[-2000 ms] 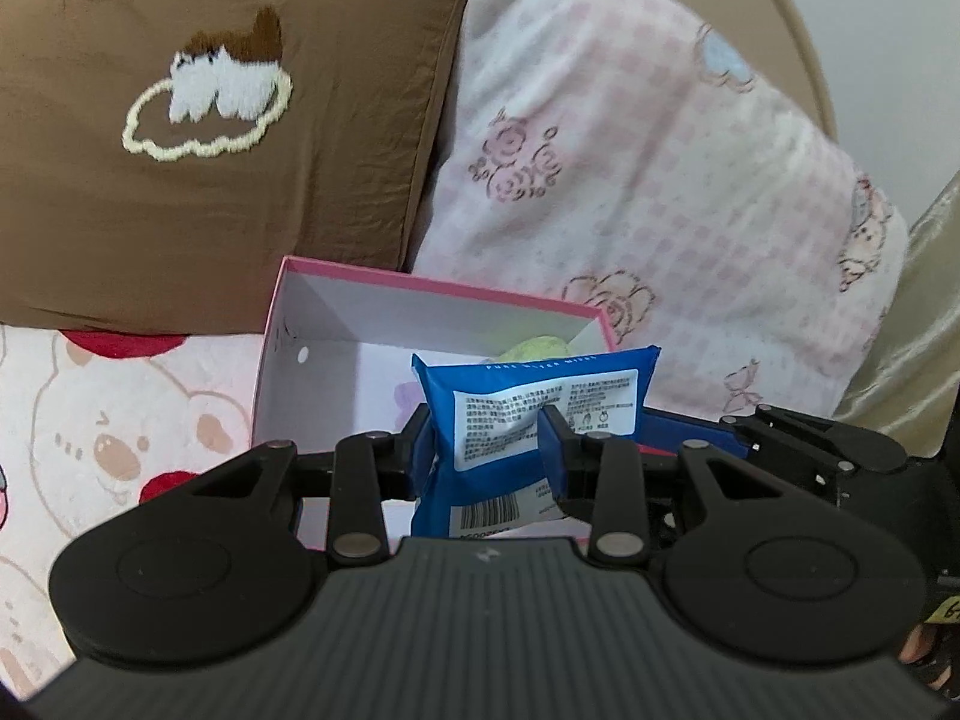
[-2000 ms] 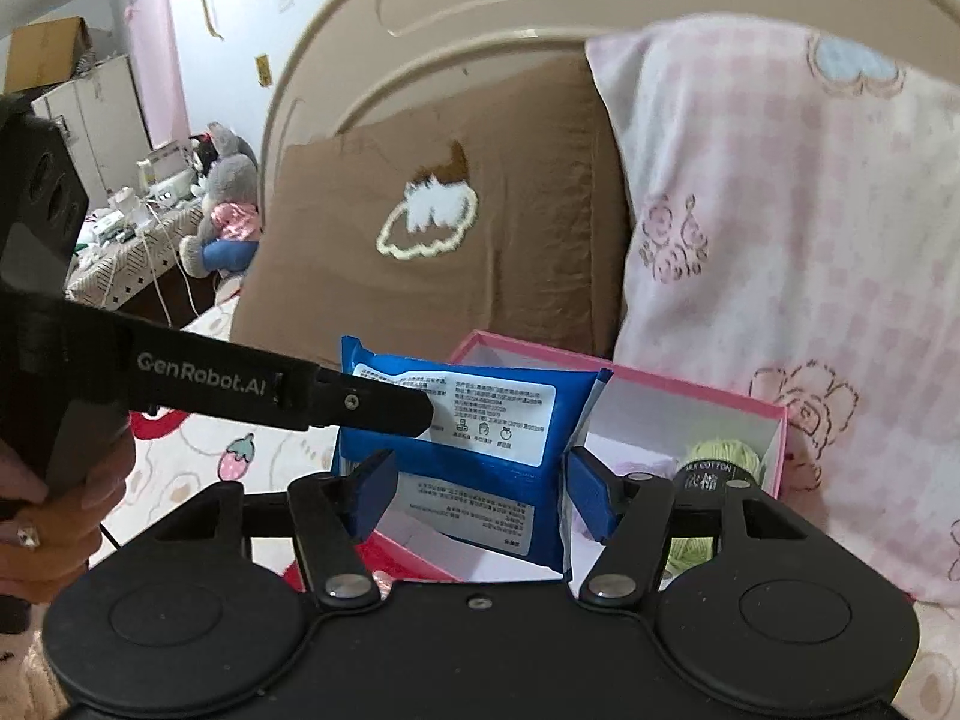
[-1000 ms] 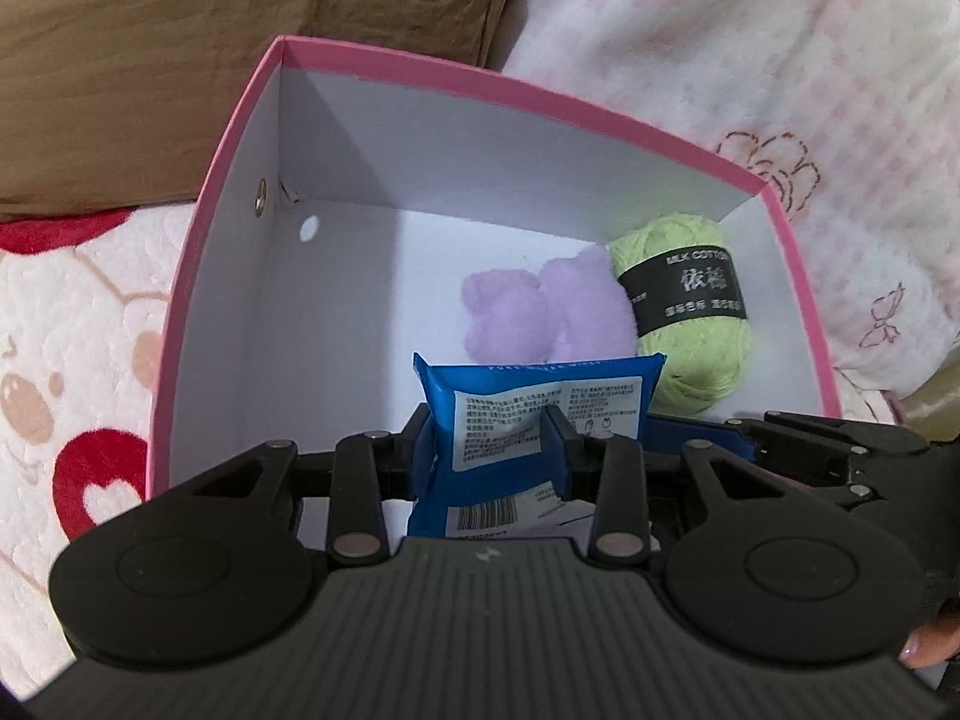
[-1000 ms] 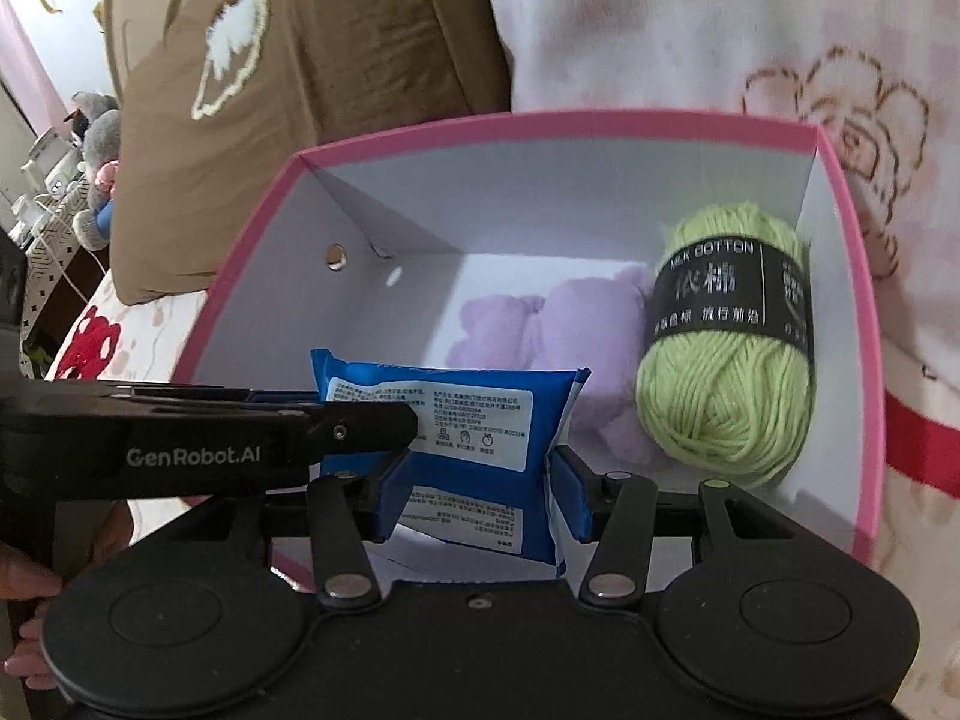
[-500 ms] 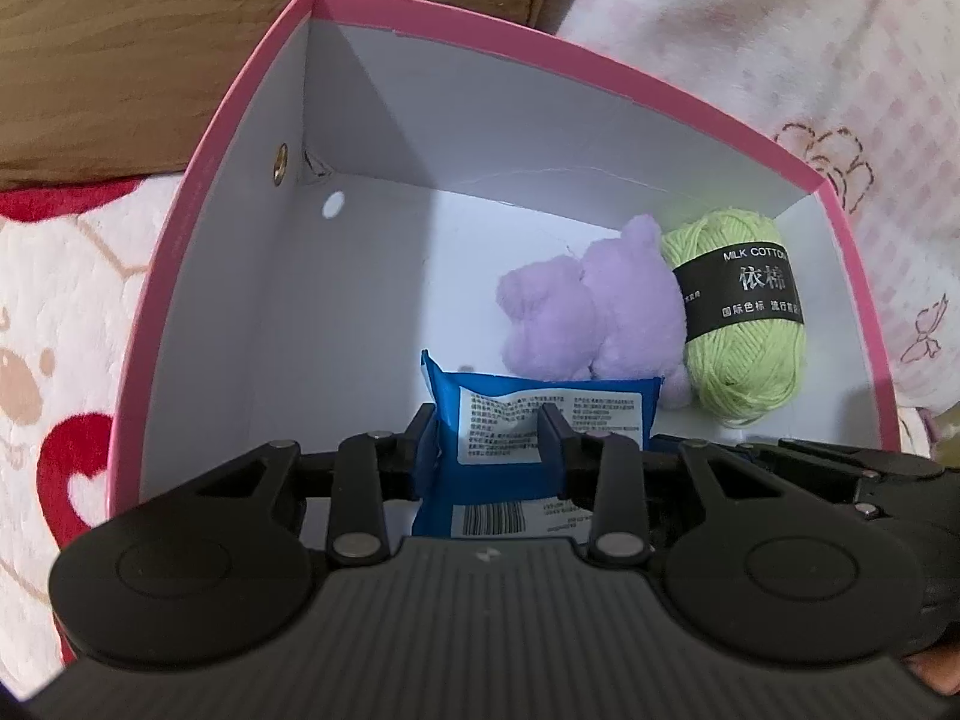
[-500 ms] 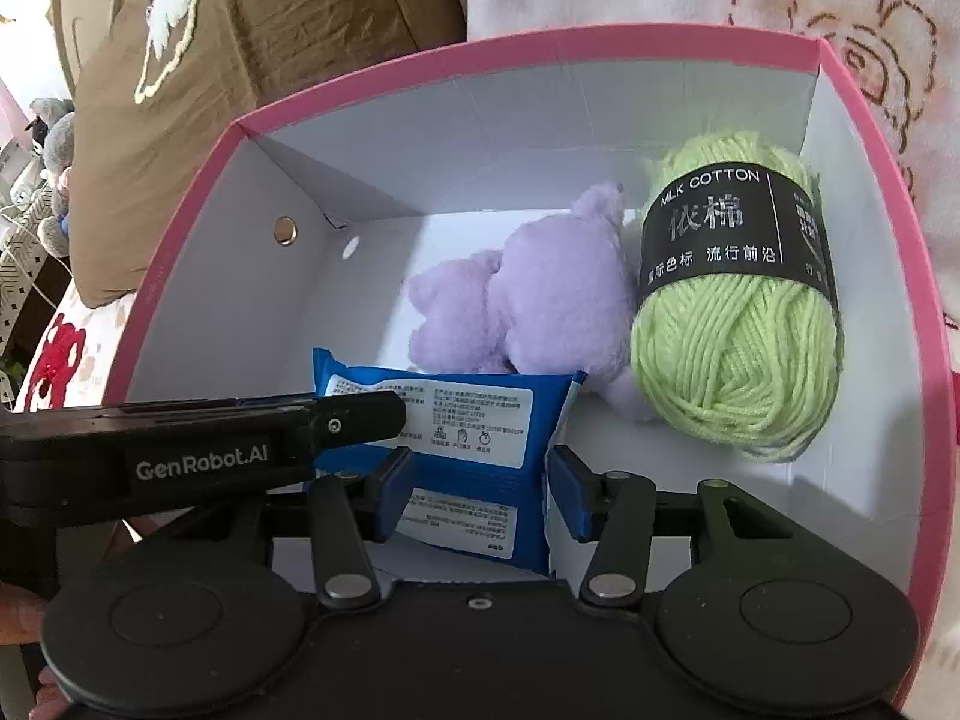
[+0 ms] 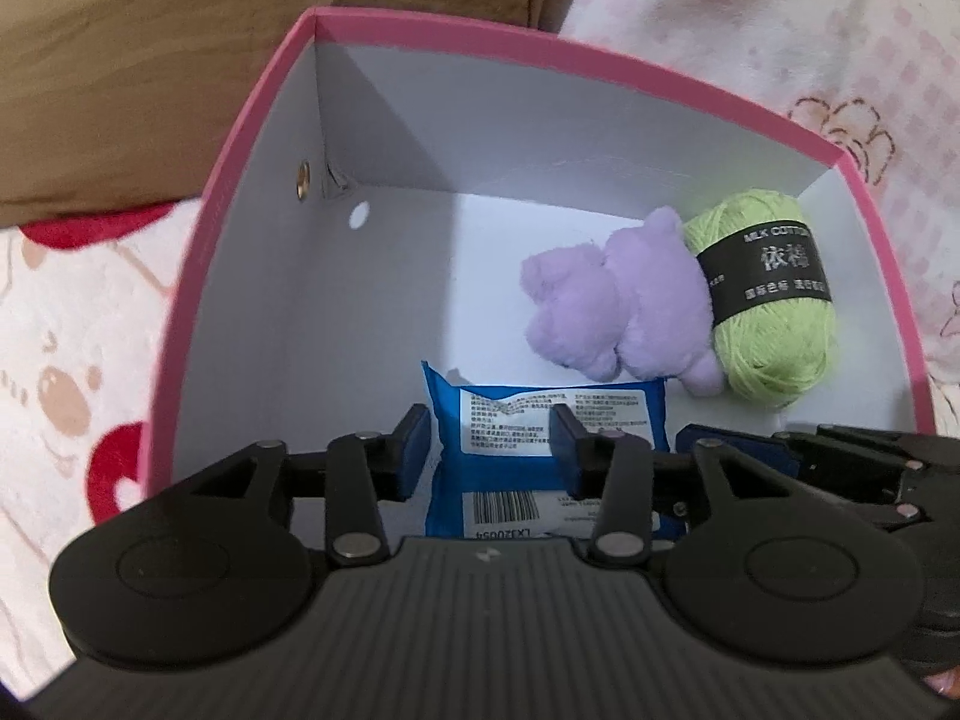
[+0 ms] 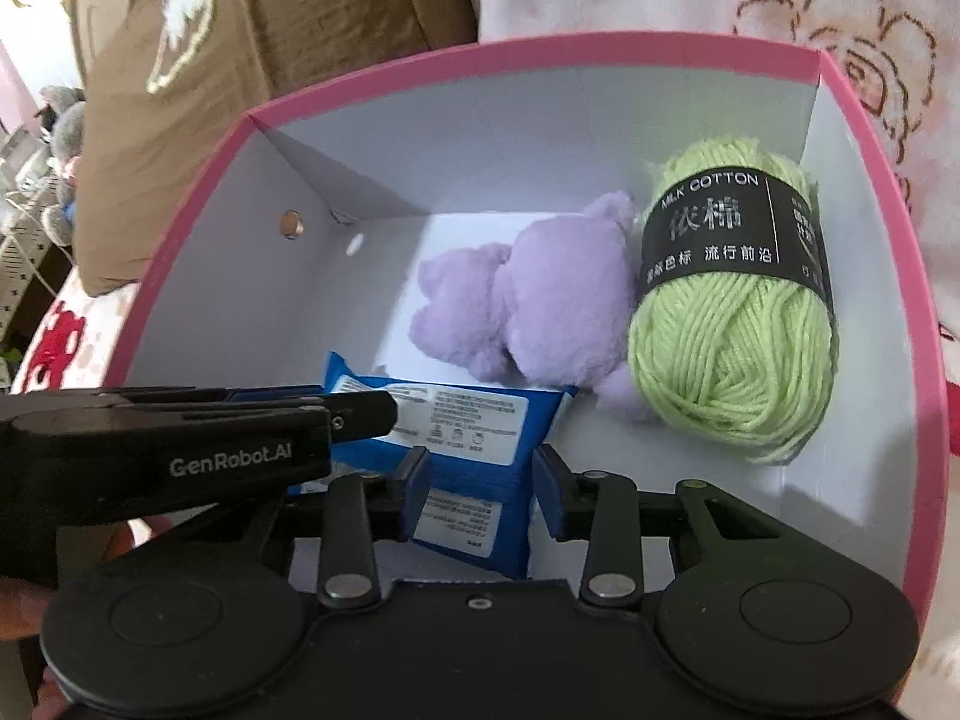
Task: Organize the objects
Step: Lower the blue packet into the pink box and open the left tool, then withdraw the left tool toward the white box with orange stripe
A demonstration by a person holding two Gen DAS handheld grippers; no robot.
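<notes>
Blue packet [image 8: 480,468] sits upright at the box's [image 7: 252,138] near wall between both grippers, left gripper [image 7: 489,438] just easing open around it, right gripper [image 8: 480,483] narrowing in on it.

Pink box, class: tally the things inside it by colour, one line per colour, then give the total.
Blue: 1, the packet
Purple: 1, the plush toy
Green: 1, the yarn ball
Total: 3 things in the pink box
</notes>
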